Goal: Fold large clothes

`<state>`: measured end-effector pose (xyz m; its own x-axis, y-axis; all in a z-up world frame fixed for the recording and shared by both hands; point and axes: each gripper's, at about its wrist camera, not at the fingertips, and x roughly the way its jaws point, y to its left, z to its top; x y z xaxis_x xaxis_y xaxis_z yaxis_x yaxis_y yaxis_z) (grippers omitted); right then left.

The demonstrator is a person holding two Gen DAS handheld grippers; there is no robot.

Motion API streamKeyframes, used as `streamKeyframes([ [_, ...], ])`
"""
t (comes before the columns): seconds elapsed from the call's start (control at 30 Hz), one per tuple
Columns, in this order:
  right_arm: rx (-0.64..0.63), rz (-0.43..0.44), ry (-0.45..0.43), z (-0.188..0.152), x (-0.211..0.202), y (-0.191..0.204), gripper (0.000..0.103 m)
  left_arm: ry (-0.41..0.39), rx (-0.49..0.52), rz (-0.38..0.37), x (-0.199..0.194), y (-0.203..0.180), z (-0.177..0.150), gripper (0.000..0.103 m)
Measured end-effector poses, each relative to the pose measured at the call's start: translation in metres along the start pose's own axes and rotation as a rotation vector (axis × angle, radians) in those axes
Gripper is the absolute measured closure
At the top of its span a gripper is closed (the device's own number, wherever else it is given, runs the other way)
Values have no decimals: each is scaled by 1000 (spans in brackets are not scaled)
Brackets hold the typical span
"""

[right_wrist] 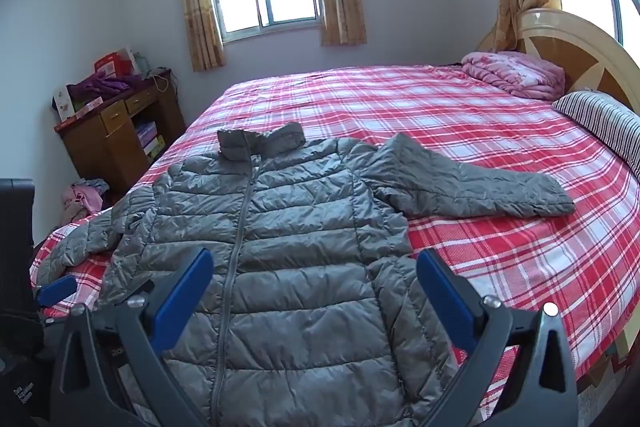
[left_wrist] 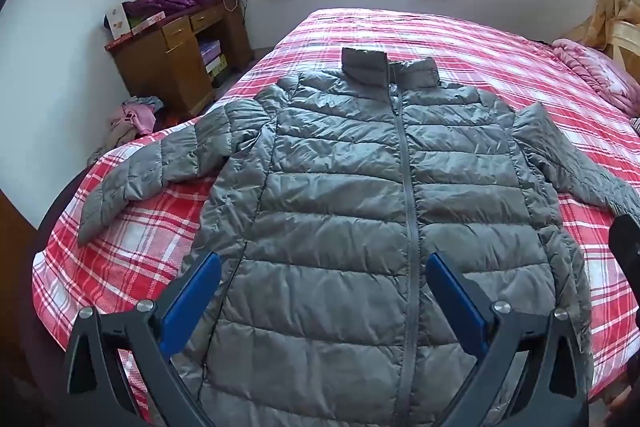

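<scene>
While the jacket (left_wrist: 360, 195) lies flat, zipped and unfolded on the bed (left_wrist: 500, 67), sleeves spread, both the left gripper (left_wrist: 322, 281) and right gripper (right_wrist: 314, 277) hover wide, holding nothing; folding apparently not begun.

The bed (right_wrist: 460, 115) wears a red plaid sheet. A grey puffer jacket (right_wrist: 288, 247) lies spread flat on it; a pink quilt (right_wrist: 516, 73) and striped pillow (right_wrist: 600, 119) rest near the headboard.
</scene>
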<state>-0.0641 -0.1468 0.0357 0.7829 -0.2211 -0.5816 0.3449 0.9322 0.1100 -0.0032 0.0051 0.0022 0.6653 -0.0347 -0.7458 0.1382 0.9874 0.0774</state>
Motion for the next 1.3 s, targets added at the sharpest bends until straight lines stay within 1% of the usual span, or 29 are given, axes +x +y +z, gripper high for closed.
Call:
streamKeyframes([
  [0.1, -1, -2, -2, 0, -2, 1, 0, 4, -12, -3, 0, 3, 0, 1],
  [0.4, -1, 0, -4, 0, -7, 1, 0, 2, 7, -2, -1, -1, -1, 1],
  [0.6, 1, -2, -2, 0, -8, 1, 0, 7, -1, 0, 0, 1, -1, 1],
  [1.3, 3, -1, -1, -1, -5, 1, 0, 9, 0, -3, 2, 2, -2, 1],
])
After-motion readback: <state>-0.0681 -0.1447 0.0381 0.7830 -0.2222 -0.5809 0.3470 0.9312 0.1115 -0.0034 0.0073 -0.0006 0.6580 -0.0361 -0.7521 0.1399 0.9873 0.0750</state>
